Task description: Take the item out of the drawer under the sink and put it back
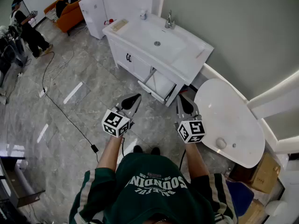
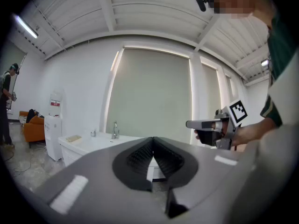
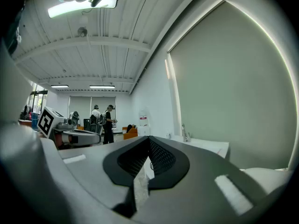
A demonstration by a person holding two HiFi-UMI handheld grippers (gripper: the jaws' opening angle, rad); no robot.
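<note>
The white sink cabinet (image 1: 140,62) stands ahead, and its lower right drawer (image 1: 159,85) is pulled out; I cannot make out anything inside it. My left gripper (image 1: 133,100) and right gripper (image 1: 185,102) hover side by side over the floor, a short way in front of the drawer and touching nothing. Both point level at the cabinet. In the left gripper view the left gripper (image 2: 153,139) has its jaws meeting at the tip, empty. In the right gripper view the right gripper (image 3: 148,138) is shut too, with nothing between its jaws.
A white bathtub (image 1: 229,120) lies right of the cabinet, with cardboard boxes (image 1: 264,171) beyond it. A faucet (image 1: 169,21) stands on the sink top. A water dispenser (image 1: 93,15), an orange sofa (image 1: 70,13) and a person (image 1: 28,29) are at the far left. A cable (image 1: 60,111) crosses the floor.
</note>
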